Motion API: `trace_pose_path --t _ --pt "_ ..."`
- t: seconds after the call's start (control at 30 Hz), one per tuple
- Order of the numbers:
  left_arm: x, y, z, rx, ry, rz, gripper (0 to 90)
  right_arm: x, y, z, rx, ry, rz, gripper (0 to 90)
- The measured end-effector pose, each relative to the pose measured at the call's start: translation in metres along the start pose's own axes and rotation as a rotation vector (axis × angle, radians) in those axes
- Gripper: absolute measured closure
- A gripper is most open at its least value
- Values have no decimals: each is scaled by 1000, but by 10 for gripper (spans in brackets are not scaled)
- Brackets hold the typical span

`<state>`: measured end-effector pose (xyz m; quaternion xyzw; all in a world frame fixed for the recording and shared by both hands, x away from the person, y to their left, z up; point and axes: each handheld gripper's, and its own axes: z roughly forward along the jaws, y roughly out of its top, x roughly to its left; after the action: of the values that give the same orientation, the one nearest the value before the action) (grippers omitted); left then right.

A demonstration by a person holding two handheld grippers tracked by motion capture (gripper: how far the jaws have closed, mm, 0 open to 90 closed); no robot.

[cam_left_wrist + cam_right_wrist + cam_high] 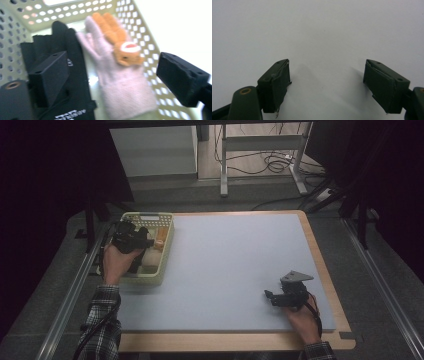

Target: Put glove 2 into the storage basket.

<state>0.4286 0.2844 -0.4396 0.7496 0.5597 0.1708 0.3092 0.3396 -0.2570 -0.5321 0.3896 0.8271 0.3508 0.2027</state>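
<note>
A pale yellow perforated basket (pixel 167 241) stands at the table's left edge. Inside it lie a pink knitted glove (pixel 120 82) with an orange animal figure (pixel 125 51) on its back, and a black glove (pixel 72 75) beside it. My left gripper (pixel 131 239) hovers over the basket, held by the left hand. Its jaws stand wide apart above the gloves with nothing pressed between them (pixel 110 80). My right gripper (pixel 280 297) rests low at the table's front right, open over the bare mat (pixel 325 82).
A light blue-grey mat (pixel 235 265) covers the wooden table (pixel 320 265). Metal rails run along both sides of the table. A desk frame and cables stand on the floor beyond the far edge.
</note>
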Motion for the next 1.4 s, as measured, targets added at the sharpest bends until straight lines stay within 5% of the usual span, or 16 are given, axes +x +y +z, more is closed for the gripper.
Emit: trace_pose_path --t 0.43,0.77,1.1,1.4 --pt "-49 -15 -34 -60 -109 143 14 0 0 0 0 -5 -5 209" --pt "-94 -36 -41 -133 -187 220 0 1 0 0 1 -5 -4 208" --pt "-134 -71 -25 -187 -254 278 0 1 0 0 1 -4 -3 208" --pt "-154 -103 0 -169 -263 300 0 1 0 0 1 -4 -4 208"
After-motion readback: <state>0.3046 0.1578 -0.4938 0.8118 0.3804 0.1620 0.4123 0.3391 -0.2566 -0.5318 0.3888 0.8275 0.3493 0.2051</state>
